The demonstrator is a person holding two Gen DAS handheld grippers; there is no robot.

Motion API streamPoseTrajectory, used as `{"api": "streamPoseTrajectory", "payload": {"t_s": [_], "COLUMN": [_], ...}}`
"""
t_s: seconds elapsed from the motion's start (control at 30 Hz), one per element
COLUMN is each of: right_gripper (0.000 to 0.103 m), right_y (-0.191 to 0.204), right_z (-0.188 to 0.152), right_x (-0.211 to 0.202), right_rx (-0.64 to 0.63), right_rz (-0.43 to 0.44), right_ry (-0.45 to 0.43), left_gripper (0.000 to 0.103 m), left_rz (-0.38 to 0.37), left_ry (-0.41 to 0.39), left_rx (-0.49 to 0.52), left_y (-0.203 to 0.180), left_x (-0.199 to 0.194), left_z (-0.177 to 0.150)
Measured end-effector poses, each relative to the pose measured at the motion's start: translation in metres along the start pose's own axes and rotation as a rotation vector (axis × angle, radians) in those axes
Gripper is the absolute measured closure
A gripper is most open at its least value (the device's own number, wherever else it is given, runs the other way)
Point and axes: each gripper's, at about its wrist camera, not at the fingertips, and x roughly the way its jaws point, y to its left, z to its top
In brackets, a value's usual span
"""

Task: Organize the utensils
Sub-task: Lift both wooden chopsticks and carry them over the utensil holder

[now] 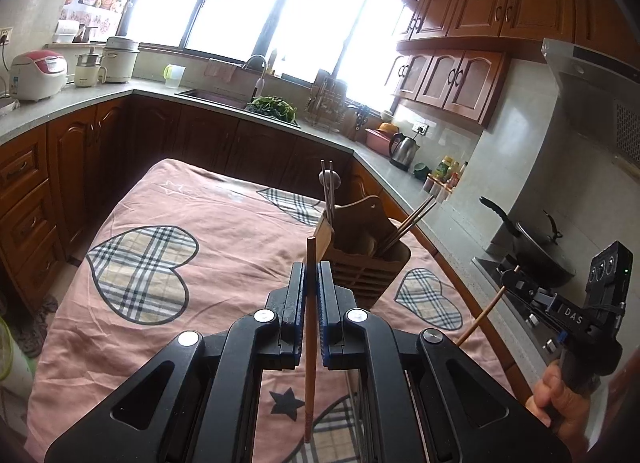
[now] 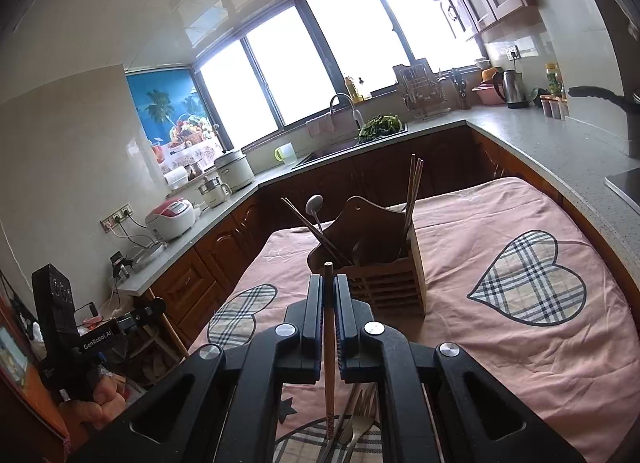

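A wooden utensil holder [image 1: 366, 259] [image 2: 380, 263] stands on the pink cloth and holds chopsticks and a spoon [image 2: 314, 205]. My left gripper [image 1: 311, 275] is shut on a wooden chopstick [image 1: 310, 343], held upright just short of the holder. My right gripper [image 2: 328, 283] is shut on another wooden chopstick [image 2: 329, 351], also just short of the holder. The right gripper with its chopstick [image 1: 480, 319] also shows at the right of the left wrist view. Metal forks [image 2: 356, 423] lie on the cloth under the right gripper.
The pink cloth with plaid hearts [image 1: 180, 263] [image 2: 520, 263] covers the table. Kitchen counters surround it, with a sink [image 1: 224, 97], kettle [image 1: 404, 149], rice cooker [image 1: 38, 77] and a wok [image 1: 536, 247] on the stove at right.
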Motion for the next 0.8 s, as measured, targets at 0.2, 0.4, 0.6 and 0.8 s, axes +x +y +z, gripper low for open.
{"api": "streamPoseTrajectory", "payload": {"t_s": [0.2, 0.4, 0.6, 0.8], "right_gripper": [0.098, 0.098, 0.098, 0.098], "right_y": [-0.005, -0.013, -0.019, -0.027], "right_z": [0.007, 0.016, 0.027, 0.045], "right_x": [-0.002, -0.001, 0.001, 0.004], "right_rx": [0.009, 0.019, 0.024, 0.035], "right_rz": [-0.010, -0.021, -0.034, -0.052], "right_ry": [-0.031, -0.052, -0.082, -0.133], "left_gripper": [0.098, 0.098, 0.098, 0.098], "left_rz": [-0.019, -0.030, -0.047, -0.058], "left_ry": [-0.036, -0.060, -0.088, -0.147], "left_rx": [-0.010, -0.005, -0.010, -0.007], "left_y": [-0.003, -0.007, -0.010, -0.016], "left_x": [0.002, 0.008, 0.015, 0.025], "left_z": [0.013, 0.026, 0.041, 0.060]}}
